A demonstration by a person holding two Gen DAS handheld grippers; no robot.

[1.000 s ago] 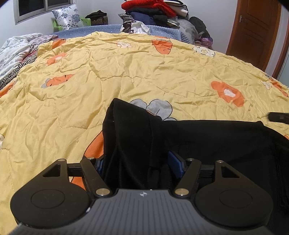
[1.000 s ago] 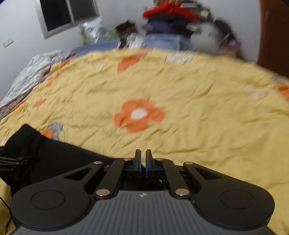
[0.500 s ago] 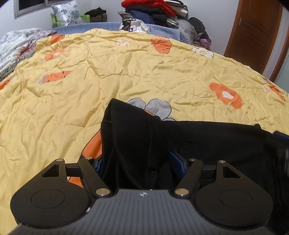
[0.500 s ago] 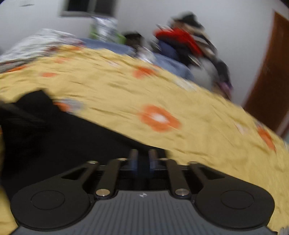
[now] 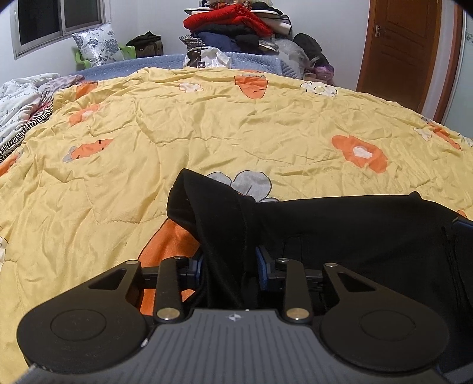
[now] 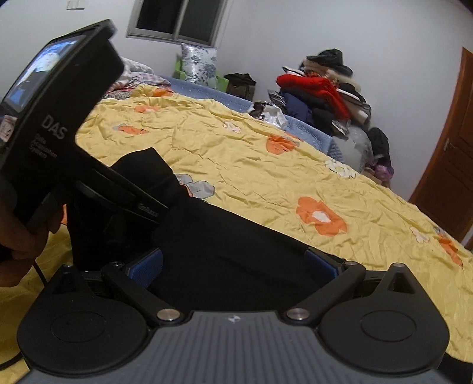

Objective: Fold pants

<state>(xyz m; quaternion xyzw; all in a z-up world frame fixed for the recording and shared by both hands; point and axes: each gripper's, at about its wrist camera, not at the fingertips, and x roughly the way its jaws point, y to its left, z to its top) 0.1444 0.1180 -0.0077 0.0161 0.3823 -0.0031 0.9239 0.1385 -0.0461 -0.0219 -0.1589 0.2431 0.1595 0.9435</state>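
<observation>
Black pants (image 5: pixel 340 224) lie on the yellow quilt, stretching from the left gripper toward the right. My left gripper (image 5: pixel 229 263) is shut on a bunched end of the pants, and black cloth fills the gap between its blue pads. In the right wrist view the pants (image 6: pixel 224 242) lie between the wide-open fingers of my right gripper (image 6: pixel 233 265). Its blue pads (image 6: pixel 147 265) sit on either side of the cloth without pinching it. The left gripper's body (image 6: pixel 59 124) shows at the left of that view, with a hand holding it.
The yellow quilt (image 5: pixel 207 127) with orange flowers covers the bed. A pile of clothes (image 5: pixel 236 26) and a pillow (image 5: pixel 97 47) lie at the far end. A brown door (image 5: pixel 396 50) is at the right. Striped bedding (image 5: pixel 20 106) lies at the far left.
My right gripper has opened from shut and swung left, down over the pants beside the left gripper. The left gripper keeps its hold and has barely moved.
</observation>
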